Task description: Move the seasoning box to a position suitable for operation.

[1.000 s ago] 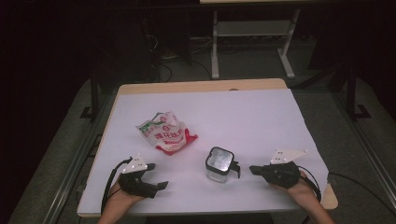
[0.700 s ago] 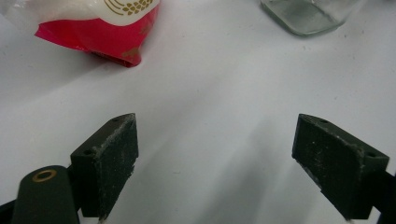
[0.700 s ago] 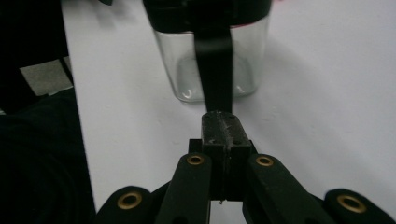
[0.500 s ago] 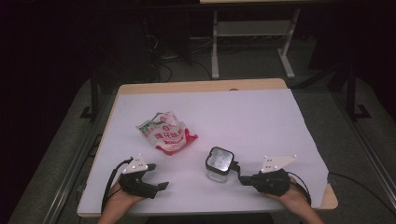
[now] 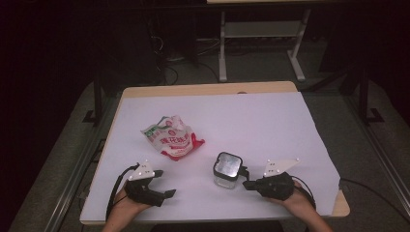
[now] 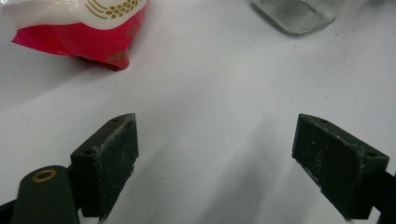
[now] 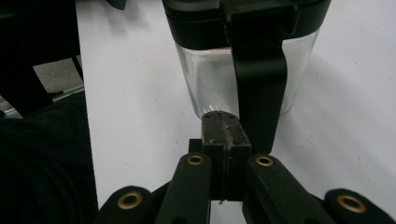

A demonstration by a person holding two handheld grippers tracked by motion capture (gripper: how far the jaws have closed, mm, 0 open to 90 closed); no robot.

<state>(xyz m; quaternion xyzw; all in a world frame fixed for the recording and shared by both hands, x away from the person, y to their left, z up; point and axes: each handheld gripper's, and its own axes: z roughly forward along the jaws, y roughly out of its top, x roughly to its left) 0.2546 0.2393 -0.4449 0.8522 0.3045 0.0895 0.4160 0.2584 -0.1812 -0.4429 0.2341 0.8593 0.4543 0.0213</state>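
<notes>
Half the glass jar point(image 7: 243, 70) cropped.

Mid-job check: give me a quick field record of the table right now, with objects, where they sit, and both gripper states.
surface: white table
snack bag: red and white, lying left of centre
glass jar: upright, black lid with clasp, near the front edge
left gripper: open, nothing between its jaws, low over the table in front of the bag
right gripper: shut, nothing held, tips at the jar's clasp strap; contact unclear
</notes>
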